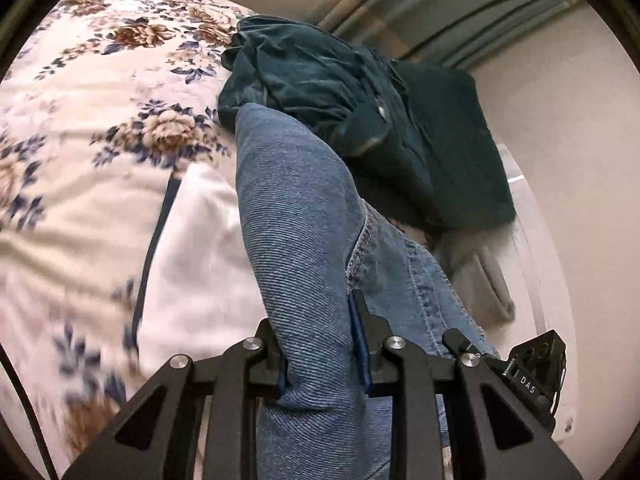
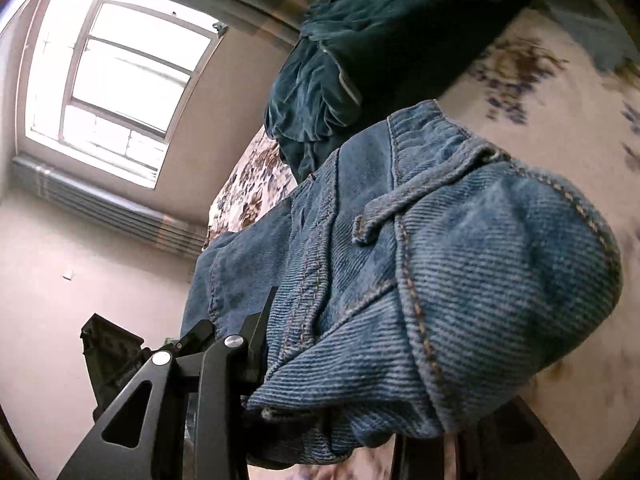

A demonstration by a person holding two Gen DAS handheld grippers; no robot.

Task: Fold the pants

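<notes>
There is one pair of blue jeans (image 1: 304, 216), lifted up above the bed (image 1: 80, 128). Two grippers hold it. The left gripper (image 1: 320, 364) is partly closed, with a thick fold of the jeans pinched between its two fingers. The right gripper (image 2: 320, 412) is mostly covered by a bunched part of the jeans near the belt loop, so only one finger (image 2: 260, 332) shows, pressed against the cloth; how tight it grips cannot be told. Just behind the jeans sits one pile of dark green clothes (image 1: 360, 120). One window (image 2: 116, 80) shows in the wall.
</notes>
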